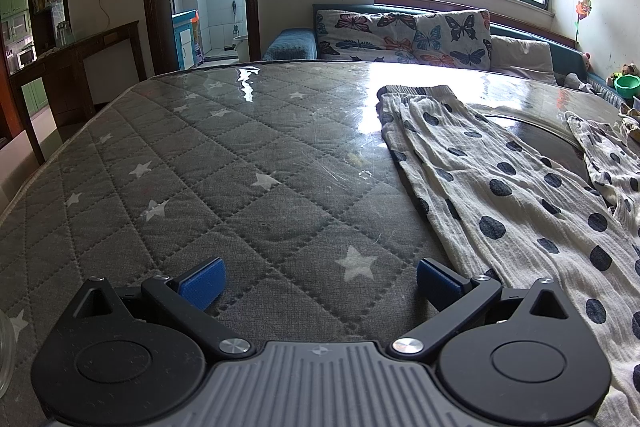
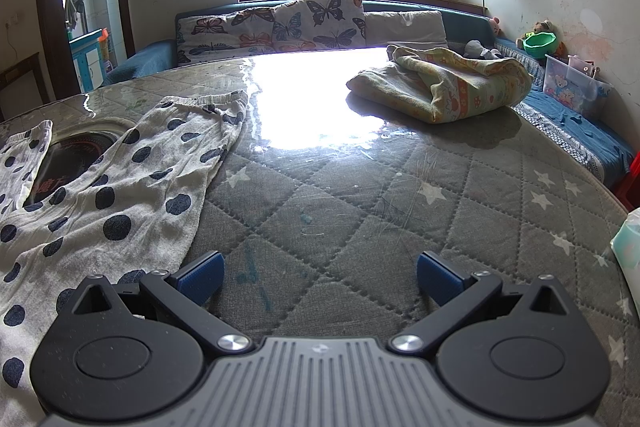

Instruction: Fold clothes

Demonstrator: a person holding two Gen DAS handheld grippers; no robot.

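Note:
White trousers with dark polka dots (image 1: 516,195) lie spread flat on the grey star-quilted table top (image 1: 224,163), legs pointing away. In the left wrist view they lie to the right of my left gripper (image 1: 320,281), which is open and empty, its right finger at the cloth's edge. In the right wrist view the trousers (image 2: 100,203) lie to the left of my right gripper (image 2: 320,279), which is open and empty over the bare table top (image 2: 360,195).
A folded yellow patterned blanket (image 2: 444,87) lies at the far right of the table. A sofa with butterfly cushions (image 2: 276,27) stands behind it under the window. A dark wooden desk (image 1: 76,67) stands at the left. A pale object (image 2: 628,243) sits at the right edge.

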